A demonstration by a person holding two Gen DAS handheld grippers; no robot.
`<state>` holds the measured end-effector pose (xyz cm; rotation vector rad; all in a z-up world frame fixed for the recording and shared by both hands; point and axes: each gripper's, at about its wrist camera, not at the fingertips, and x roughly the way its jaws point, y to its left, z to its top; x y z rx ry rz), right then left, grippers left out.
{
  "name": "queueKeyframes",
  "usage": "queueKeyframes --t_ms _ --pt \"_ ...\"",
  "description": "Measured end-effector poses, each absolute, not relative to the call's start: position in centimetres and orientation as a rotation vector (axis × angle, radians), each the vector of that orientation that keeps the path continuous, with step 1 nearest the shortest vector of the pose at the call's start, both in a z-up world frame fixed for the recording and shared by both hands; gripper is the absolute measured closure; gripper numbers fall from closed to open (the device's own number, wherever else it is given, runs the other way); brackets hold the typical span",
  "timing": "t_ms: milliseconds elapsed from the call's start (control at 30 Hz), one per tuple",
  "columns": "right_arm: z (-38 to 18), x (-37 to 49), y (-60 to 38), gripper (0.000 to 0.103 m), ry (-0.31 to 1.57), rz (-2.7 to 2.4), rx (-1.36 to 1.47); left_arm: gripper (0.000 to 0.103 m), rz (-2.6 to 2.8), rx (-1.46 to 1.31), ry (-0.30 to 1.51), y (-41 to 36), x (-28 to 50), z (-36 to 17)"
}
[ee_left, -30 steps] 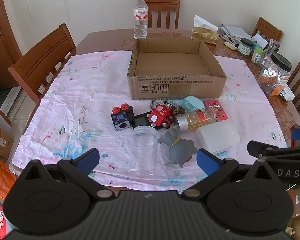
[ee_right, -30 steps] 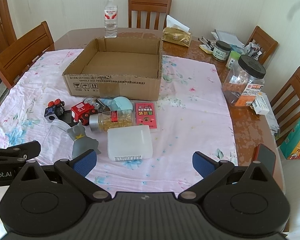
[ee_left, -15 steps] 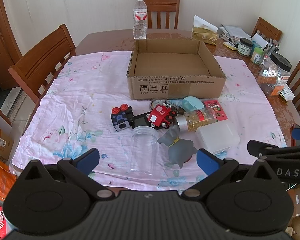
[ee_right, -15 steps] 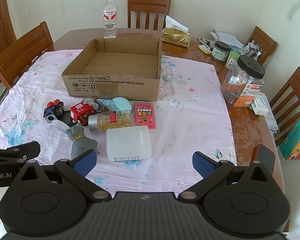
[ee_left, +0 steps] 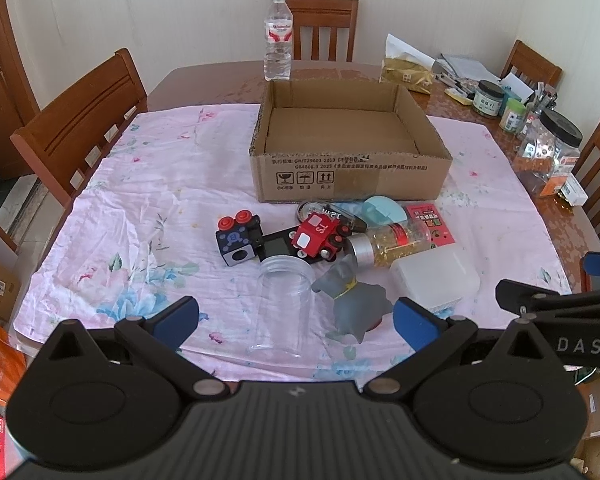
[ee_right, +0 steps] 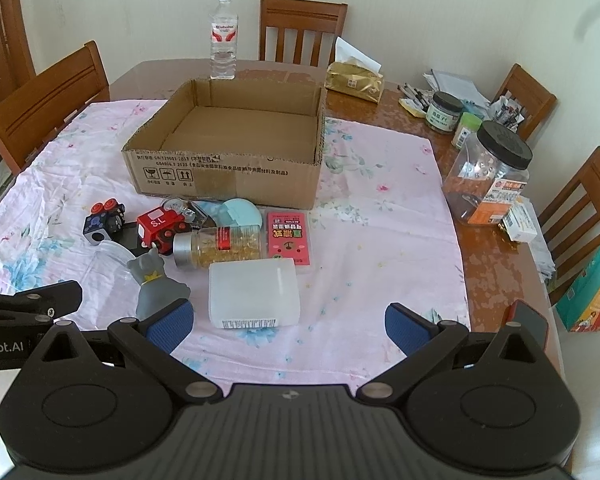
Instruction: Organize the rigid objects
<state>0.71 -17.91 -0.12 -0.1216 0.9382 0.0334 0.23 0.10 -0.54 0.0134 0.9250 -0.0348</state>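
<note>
An open, empty cardboard box [ee_left: 350,176] [ee_right: 224,178] sits mid-table on a pink floral cloth [ee_left: 140,208]. In front of it lies a heap: a clear jar [ee_left: 282,312] on its side, a grey dog figure [ee_left: 354,304] [ee_right: 154,284], a red toy truck [ee_left: 318,236] [ee_right: 160,224], a black cube toy [ee_left: 236,240] [ee_right: 100,226], a capsule bottle [ee_right: 220,246], a white plastic case [ee_right: 254,292] [ee_left: 436,280], a pink card pack [ee_right: 288,238] and a light blue disc [ee_right: 238,212]. My left gripper [ee_left: 296,320] hangs open just short of the jar. My right gripper [ee_right: 286,322] is open near the white case.
A water bottle [ee_left: 278,40] stands behind the box. Jars, a tissue pack [ee_right: 354,80] and a big black-lidded container [ee_right: 488,176] crowd the right side of the table. Wooden chairs [ee_left: 80,120] ring the table. A phone [ee_right: 530,322] lies at the right edge.
Both grippers have crept slightly forward and to the left over the table. Nothing on the table has moved.
</note>
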Motion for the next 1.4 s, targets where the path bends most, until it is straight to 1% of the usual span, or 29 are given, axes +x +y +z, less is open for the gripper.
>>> queueKeyframes --t_ms 500,1000,1400 --pt "-1.1 1.4 -18.3 0.0 0.889 0.12 -0.107 0.0 -0.025 0.029 0.971 2.1 1.0 -4.8" --pt "-4.5 3.2 -18.7 0.0 0.971 0.137 -0.078 0.0 -0.05 0.026 1.061 3.2 2.6 -10.1" --pt "-7.0 5.3 -17.8 0.0 1.026 0.173 -0.084 0.0 0.013 0.027 1.118 5.6 3.2 -11.9"
